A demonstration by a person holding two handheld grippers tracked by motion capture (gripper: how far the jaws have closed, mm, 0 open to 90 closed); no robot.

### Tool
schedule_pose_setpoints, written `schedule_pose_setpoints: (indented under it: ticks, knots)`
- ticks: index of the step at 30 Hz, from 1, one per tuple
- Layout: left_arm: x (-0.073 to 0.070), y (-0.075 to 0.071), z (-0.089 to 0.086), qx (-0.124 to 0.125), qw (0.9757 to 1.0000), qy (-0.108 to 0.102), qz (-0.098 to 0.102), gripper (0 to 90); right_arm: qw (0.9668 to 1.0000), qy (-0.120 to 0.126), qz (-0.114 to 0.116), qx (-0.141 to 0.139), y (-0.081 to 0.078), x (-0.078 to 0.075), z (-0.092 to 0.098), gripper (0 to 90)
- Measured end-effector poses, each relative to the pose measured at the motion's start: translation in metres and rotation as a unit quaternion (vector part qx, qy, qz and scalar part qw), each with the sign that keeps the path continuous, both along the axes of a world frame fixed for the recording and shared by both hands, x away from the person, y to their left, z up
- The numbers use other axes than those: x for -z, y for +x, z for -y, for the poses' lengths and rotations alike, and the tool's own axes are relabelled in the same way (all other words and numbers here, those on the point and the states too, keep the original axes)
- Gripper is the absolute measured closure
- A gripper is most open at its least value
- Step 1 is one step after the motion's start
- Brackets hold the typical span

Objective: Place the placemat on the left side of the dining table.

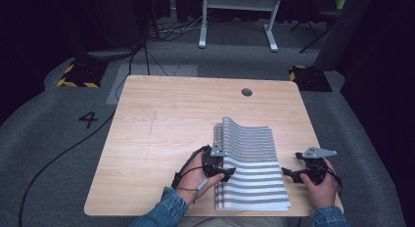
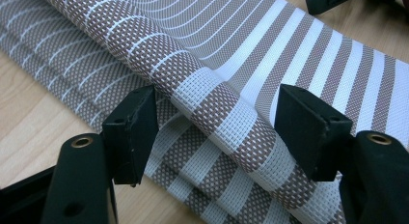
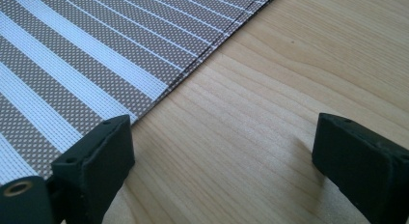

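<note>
The left claw (image 2: 217, 132) is straddling, jaws wide, the rolled fold of the brown-and-white striped woven placemat (image 1: 252, 161), light, springy and best pinched there, while the right claw (image 3: 224, 161) is gaping over bare tabletop (image 3: 289, 89).

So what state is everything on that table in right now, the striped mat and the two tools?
Striped mat: folded in layers, flat on the wooden table, left fold bulging up.
Left hand-held gripper: open, jaws straddling the raised fold.
Right hand-held gripper: open, nothing between its jaws, at the mat's right edge.
</note>
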State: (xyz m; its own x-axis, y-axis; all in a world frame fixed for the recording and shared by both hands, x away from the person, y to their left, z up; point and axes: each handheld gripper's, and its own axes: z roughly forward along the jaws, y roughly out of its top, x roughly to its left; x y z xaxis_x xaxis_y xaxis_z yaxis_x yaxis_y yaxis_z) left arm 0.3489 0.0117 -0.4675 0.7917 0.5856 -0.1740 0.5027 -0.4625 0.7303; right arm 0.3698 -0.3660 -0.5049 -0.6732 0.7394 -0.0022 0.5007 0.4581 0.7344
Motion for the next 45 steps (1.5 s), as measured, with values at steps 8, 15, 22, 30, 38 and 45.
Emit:
schedule_pose_setpoints:
  ticks: [8,15,22,30,38,45]
  knots:
    - [0.017,0.007,0.015,0.007,0.9996,0.013,-0.023,36.6,1.0000,-0.001,-0.001,0.000,0.000,0.000,0.000,7.8]
    - [0.014,0.005,0.017,0.022,0.9995,0.013,-0.020,76.8,1.0000,-0.001,-0.002,0.000,0.000,0.000,0.000,7.9]
    - [-0.022,-0.012,0.002,0.046,0.9982,-0.020,0.033,87.4,1.0000,-0.001,-0.003,0.000,0.000,-0.001,0.001,7.9]
    - [-0.048,-0.023,-0.015,0.056,0.9957,-0.033,0.066,88.0,1.0000,-0.002,-0.002,0.000,0.001,-0.001,0.001,7.9]
    - [-0.074,-0.030,-0.046,0.045,0.9939,-0.033,0.095,88.3,1.0000,-0.002,-0.002,0.000,0.001,-0.001,0.001,7.9]
    - [-0.090,-0.040,-0.073,0.025,0.9929,-0.029,0.112,88.3,1.0000,0.000,-0.003,0.001,0.001,-0.001,0.001,7.9]
